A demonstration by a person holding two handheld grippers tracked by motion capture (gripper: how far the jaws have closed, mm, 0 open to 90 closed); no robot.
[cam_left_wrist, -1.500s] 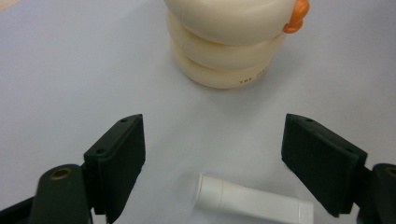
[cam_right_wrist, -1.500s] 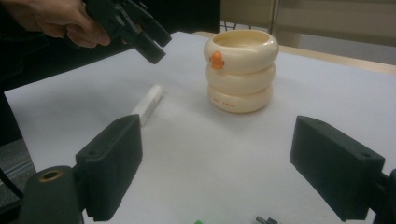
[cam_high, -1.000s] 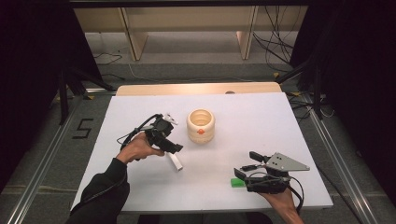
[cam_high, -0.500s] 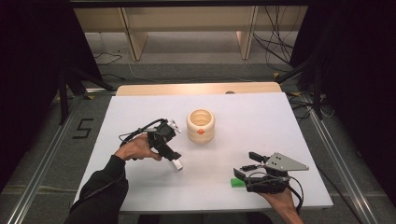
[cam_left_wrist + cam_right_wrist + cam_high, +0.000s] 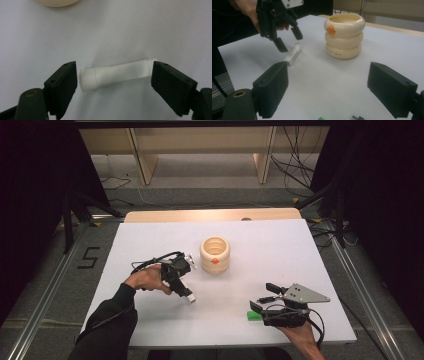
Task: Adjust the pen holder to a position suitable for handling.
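A: Your left gripper (image 5: 113, 82) has its jaws spread wide; the white tube (image 5: 117, 74) lies flat on the tabletop (image 5: 150, 30) between them, long axis running jaw to jaw, untouched.

B: Look of it?

A: Plain, smooth, cylindrical, capped end by the left-hand jaw. Your right gripper (image 5: 337, 92) is released too, holding nothing.

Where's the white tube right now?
In the high view the white tube lies flat on the white table, left of centre, under the open left claw, near the cream ringed cup.
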